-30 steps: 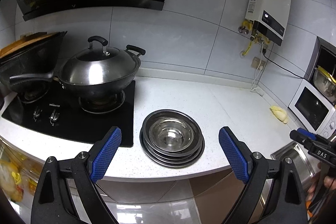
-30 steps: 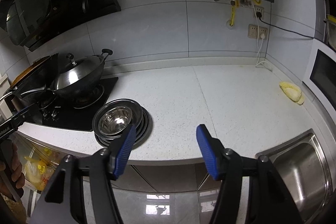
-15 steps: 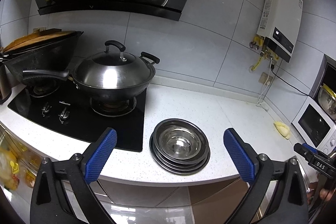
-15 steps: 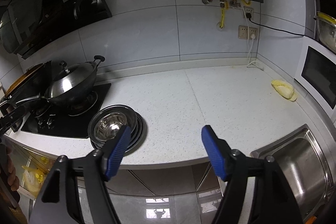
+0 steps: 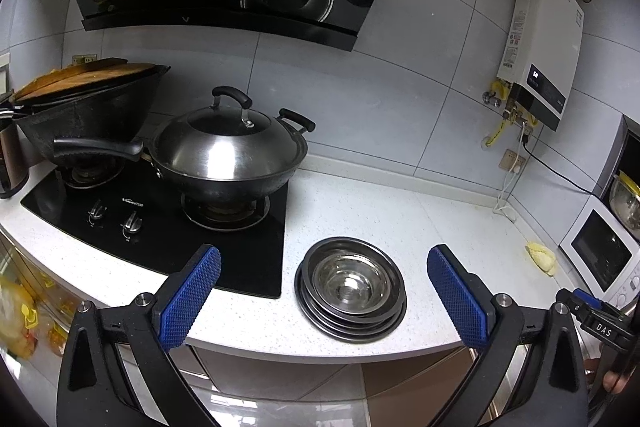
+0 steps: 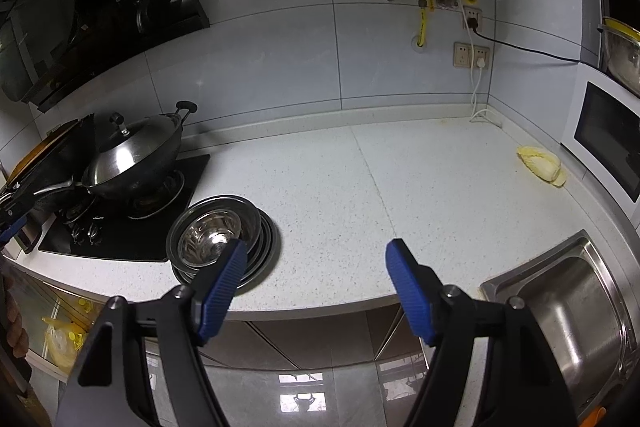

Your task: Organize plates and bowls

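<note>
- The stack of stainless steel plates and bowls (image 5: 351, 290) sits near the front edge of the white speckled countertop (image 5: 420, 227), just right of the black gas hob (image 5: 160, 227). Shallow plates at the bottom, a shiny bowl nested on top.
- The left gripper (image 5: 324, 275) hangs out in front of the counter edge with its blue pads spread really wide; the jaws have just been opening and there's nothing between them. The stack lines up in the gap but it's well beyond the tips, no contact.
- The right gripper (image 6: 314, 267) is also spread apart and empty, jaws likewise just been opening. It's off the counter edge too, and its left pad overlaps the stack in the right wrist view, not touching as far as I can see.
- A lidded steel wok (image 5: 228, 155) sits on the hob's right burner, with a black wok (image 5: 92, 115) behind it on the left one.
- A steel sink (image 6: 568, 307) is at the right end of the counter, with a yellowish bit of vegetable (image 6: 540, 165) near the microwave (image 5: 600, 255).
</note>
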### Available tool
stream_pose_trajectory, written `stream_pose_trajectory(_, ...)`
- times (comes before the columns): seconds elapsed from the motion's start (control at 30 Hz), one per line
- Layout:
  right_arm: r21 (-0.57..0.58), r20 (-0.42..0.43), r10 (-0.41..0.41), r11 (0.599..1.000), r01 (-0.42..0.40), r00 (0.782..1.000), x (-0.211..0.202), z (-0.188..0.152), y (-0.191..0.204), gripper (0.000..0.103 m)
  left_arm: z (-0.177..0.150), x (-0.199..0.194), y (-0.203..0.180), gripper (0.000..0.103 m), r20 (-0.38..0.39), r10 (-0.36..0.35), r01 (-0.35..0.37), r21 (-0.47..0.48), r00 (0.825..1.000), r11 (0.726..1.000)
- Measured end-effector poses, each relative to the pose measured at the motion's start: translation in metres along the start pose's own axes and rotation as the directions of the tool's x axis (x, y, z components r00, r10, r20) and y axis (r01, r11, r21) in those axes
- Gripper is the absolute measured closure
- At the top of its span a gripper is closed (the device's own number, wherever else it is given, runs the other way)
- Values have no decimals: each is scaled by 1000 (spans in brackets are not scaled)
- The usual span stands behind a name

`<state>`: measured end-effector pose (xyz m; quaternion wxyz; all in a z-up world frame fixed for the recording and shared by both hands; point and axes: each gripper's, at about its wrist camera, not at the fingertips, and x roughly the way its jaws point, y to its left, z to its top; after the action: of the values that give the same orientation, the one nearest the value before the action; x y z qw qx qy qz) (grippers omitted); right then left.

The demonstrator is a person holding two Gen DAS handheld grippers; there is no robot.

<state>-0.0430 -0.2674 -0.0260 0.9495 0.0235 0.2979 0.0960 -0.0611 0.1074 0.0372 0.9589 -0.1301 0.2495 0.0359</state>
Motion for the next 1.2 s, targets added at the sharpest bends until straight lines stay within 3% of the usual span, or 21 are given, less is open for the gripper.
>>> stream_pose_trajectory(0.33,-14,-8,16,1000,-16,1000,8,3,4,32,7,-5,0,2,35,12,-13,13,999,1000)
stream_pose_trajectory(1.2,-31,-13,2,1000,-2,1000,15,6,2,32,0,11,-20,2,-12,3,-3,67,1000,998)
